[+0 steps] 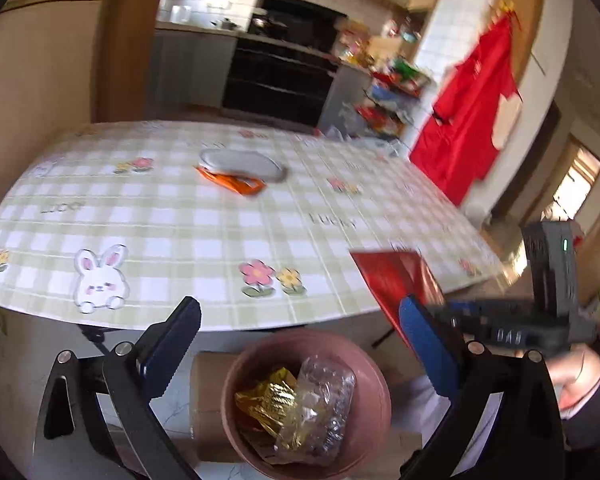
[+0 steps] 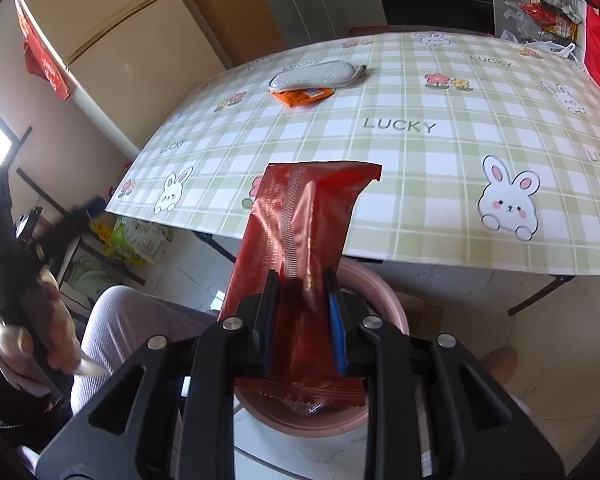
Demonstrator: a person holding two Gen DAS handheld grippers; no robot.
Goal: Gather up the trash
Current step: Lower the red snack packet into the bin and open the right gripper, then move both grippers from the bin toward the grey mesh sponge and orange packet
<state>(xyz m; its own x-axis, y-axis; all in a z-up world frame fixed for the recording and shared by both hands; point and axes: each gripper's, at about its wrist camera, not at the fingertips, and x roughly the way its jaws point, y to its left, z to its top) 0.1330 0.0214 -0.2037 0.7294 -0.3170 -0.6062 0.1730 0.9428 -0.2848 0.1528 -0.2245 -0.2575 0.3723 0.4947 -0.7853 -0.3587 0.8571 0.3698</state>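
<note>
My right gripper [image 2: 303,296] is shut on a long red wrapper [image 2: 300,220], held over a pink bin [image 2: 384,292] that stands on the floor below the table edge. The left wrist view shows the same pink bin [image 1: 236,364] from above, with a gold wrapper [image 1: 266,400] and a clear crinkled plastic piece [image 1: 320,400] inside. My left gripper [image 1: 300,320] is open and empty above the bin. The red wrapper [image 1: 396,284] and my right gripper [image 1: 424,322] appear at its right. An orange wrapper [image 2: 302,96] lies far back on the table, partly under a grey pouch [image 2: 316,74].
The table [image 2: 420,168] wears a green checked cloth with rabbits and flowers. A cardboard box [image 1: 208,404] sits under the bin. A person's knee [image 2: 116,320] is at the left. A fridge [image 2: 112,36], a kitchen counter and a cluttered rack [image 1: 388,92] stand behind.
</note>
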